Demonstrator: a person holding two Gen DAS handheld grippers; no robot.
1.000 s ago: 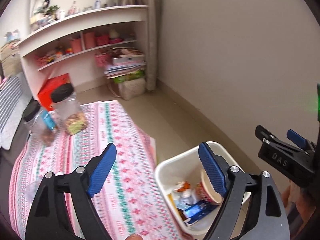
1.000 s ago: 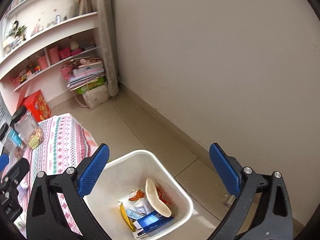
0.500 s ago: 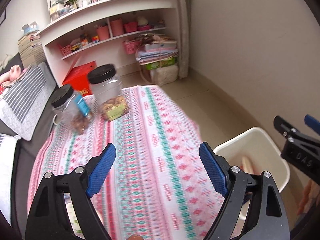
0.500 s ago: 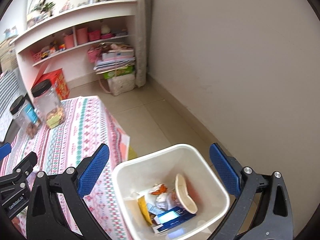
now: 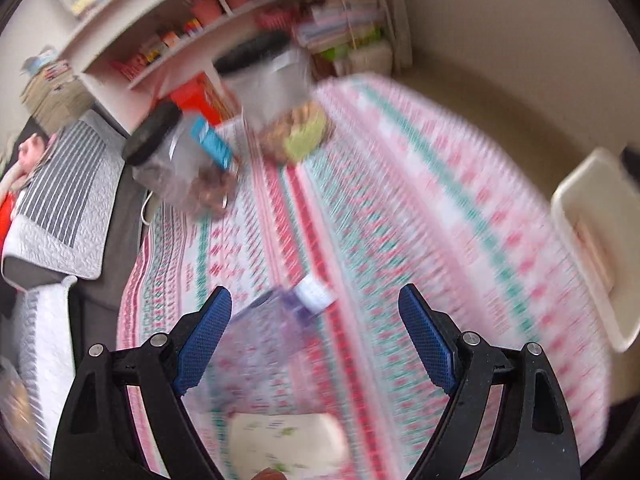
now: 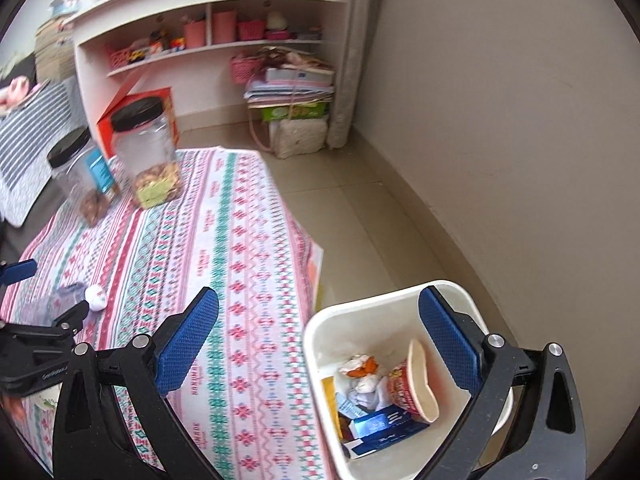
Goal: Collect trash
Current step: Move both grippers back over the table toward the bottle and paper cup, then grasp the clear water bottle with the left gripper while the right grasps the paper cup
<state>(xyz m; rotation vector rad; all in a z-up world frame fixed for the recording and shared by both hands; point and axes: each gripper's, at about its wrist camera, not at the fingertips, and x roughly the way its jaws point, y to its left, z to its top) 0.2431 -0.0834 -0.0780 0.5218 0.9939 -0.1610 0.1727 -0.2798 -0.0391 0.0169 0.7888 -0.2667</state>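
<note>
The left gripper [image 5: 316, 344] hangs over the table [image 5: 420, 216] with its jaws spread wide and nothing between them. Just ahead of it, near the table's near edge, lies a clear bag [image 5: 260, 332] with a purple strip and a white scrap at its top; the view is badly blurred, so what it is exactly cannot be told. A pale wrapper [image 5: 288, 440] lies under the gripper at the near edge itself.

The right gripper [image 6: 320, 344] is also spread and empty, held over the bin [image 6: 316, 344], which stands on the floor off the table's right edge. The bin already holds a cup [image 6: 412, 384], a blue box [image 6: 384, 424] and crumpled paper.

Two jars [image 6: 148, 152] stand at the far left corner and look like keepers, not trash.

The step in hand seems to be the reach for the next piece. Next, the left gripper needs to drop onto the bag, straddle it, and pinch it. Thin film may slip, so a bite at the thicker purple end looks safer.
</note>
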